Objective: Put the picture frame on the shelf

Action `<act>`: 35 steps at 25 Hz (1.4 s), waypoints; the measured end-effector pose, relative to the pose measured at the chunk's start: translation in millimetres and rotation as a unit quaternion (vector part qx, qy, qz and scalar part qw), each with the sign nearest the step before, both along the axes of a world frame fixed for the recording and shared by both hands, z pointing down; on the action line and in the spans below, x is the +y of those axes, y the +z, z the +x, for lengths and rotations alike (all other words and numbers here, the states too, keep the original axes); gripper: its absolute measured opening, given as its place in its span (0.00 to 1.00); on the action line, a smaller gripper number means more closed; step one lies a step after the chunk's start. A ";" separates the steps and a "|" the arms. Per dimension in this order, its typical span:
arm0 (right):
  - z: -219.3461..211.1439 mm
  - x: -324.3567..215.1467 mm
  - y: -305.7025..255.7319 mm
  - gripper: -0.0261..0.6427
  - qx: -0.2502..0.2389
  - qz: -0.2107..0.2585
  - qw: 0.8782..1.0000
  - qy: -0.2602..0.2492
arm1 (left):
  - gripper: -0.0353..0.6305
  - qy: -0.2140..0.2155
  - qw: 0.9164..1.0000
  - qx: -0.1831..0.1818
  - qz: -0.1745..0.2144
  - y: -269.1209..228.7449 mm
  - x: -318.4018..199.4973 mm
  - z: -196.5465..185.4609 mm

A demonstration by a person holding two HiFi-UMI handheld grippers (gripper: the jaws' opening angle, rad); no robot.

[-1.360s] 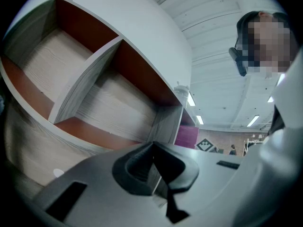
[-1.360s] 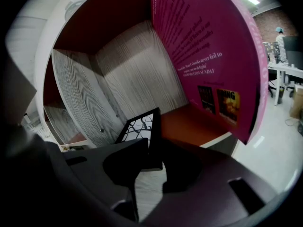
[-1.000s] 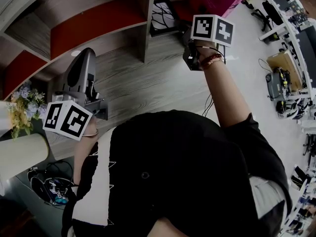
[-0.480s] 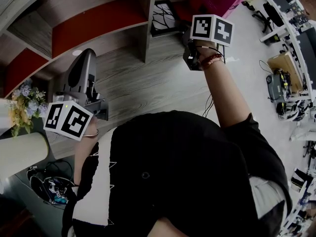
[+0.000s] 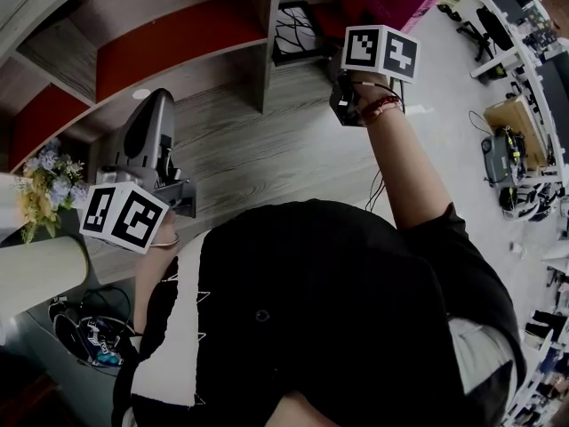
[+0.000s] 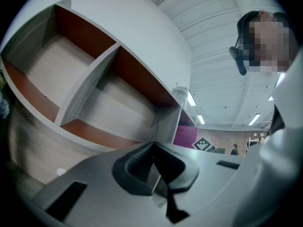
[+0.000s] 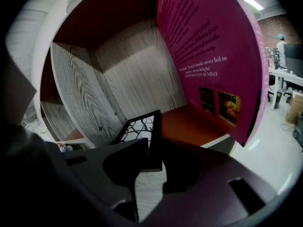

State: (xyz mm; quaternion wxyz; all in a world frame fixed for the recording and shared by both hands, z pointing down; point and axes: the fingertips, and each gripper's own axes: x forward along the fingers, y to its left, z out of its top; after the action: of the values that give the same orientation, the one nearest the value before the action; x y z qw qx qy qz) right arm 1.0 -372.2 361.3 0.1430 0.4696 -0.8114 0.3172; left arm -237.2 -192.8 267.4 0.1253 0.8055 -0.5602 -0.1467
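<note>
Only the right gripper view shows the right gripper (image 7: 152, 156) clamped on the black picture frame (image 7: 138, 128), held upright at the mouth of a shelf (image 7: 135, 74) compartment beside a magenta panel (image 7: 208, 46). The left gripper (image 6: 152, 149) is closed on nothing. The head view adds flowers (image 5: 44, 181) and a grey office floor (image 5: 444, 78).

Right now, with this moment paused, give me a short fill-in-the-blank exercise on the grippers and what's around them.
1. The right gripper is shut on a picture frame whose rim is ____.
2. The left gripper holds ____.
3. The flowers stand nearest the ____ gripper.
Missing words: black; nothing; left.
</note>
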 end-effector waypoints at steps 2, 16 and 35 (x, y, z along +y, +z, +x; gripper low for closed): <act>0.2 0.0 0.0 0.15 0.001 0.000 1.000 0.001 | 0.07 -0.001 1.000 -0.001 0.000 -0.2 1.3 0.1; 2.6 -2.8 0.0 0.15 0.034 0.010 0.999 0.010 | 0.07 -0.013 1.000 -0.008 -0.004 -2.0 13.5 3.9; 4.6 -0.9 -12.7 0.17 -0.020 0.020 0.999 0.019 | 0.07 -0.014 1.000 -0.015 -0.003 -5.4 21.4 9.1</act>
State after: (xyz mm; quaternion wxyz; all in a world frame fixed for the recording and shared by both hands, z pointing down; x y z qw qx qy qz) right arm 5.5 -373.2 348.6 0.1113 0.4809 -0.8116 0.3125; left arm -228.1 -171.3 262.0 0.1170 0.7995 -0.5735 -0.1350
